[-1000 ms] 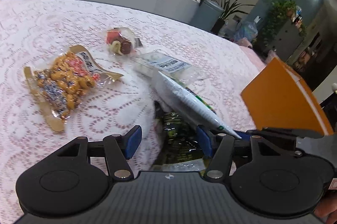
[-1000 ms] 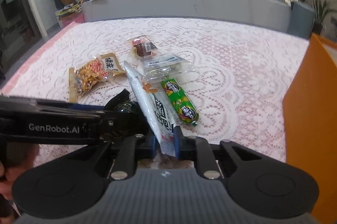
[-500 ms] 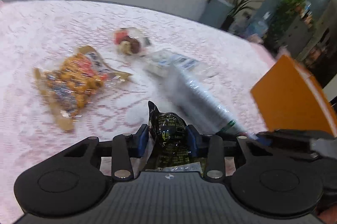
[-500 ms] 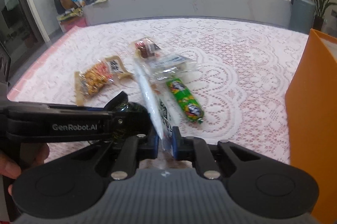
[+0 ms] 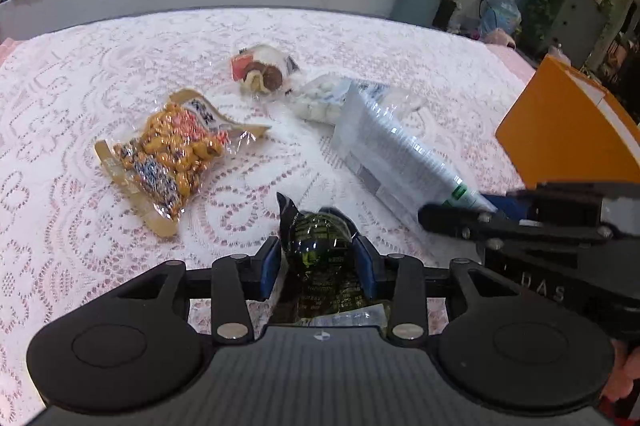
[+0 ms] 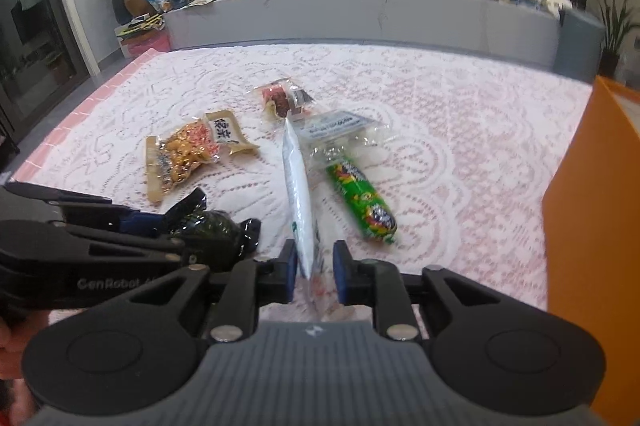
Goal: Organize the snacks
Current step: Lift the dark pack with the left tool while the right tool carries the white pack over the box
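On the desk (image 6: 460, 130), seen from the right wrist, the peanut pack (image 6: 188, 154) lies at ten o'clock, the small meat pack (image 6: 280, 98) at twelve, with the clear candy bag (image 6: 340, 130) just beside it at one. The sausage stick (image 6: 362, 198) lies nearer, at one o'clock. The box (image 6: 592, 218) stands at three o'clock, well apart.

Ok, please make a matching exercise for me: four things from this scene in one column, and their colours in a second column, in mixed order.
Things:
1. sausage
2. box
3. nut bag
4. glossy packet

Colours:
a. black-green
b. orange
c. bright green
d. yellow-brown

Pairs: 1-c, 2-b, 3-d, 4-a
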Demonstrator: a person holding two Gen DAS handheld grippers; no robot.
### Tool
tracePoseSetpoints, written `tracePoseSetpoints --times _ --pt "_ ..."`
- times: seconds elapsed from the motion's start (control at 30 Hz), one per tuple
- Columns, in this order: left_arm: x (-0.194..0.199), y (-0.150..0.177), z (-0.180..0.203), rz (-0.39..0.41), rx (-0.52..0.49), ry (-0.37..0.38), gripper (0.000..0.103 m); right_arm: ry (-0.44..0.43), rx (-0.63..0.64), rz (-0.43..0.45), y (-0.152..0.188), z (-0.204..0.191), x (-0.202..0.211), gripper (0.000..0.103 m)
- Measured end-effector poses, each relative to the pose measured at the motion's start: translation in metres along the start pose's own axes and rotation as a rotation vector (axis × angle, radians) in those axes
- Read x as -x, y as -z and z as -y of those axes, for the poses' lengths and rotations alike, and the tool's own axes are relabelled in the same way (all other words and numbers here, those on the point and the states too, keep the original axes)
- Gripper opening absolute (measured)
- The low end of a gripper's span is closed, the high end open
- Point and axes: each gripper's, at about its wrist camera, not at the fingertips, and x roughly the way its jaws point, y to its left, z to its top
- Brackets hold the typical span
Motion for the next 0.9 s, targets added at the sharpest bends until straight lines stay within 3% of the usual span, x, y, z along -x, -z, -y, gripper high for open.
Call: tracePoseSetpoints --times 0.23,0.37,0.47,0.9 --pt "-0.002 0.005 0.008 0.014 -0.059 -0.001 0.048 -0.020 0.019 0.046 -0.004 -0.001 -0.007 0.020" --pt "-0.002 0.005 0.010 0.022 -0.069 -0.003 0.047 -0.019 0.002 0.029 -0.005 0.002 -0.014 0.017" --pt "-0.003 0.003 0.008 0.025 -0.056 0.000 0.042 -0.039 -0.029 0.021 -0.005 0.007 -0.014 0.009" --pt "0.017 0.004 -0.001 0.070 0.029 -0.002 0.042 -0.047 -0.038 0.044 -0.005 -0.001 0.005 0.005"
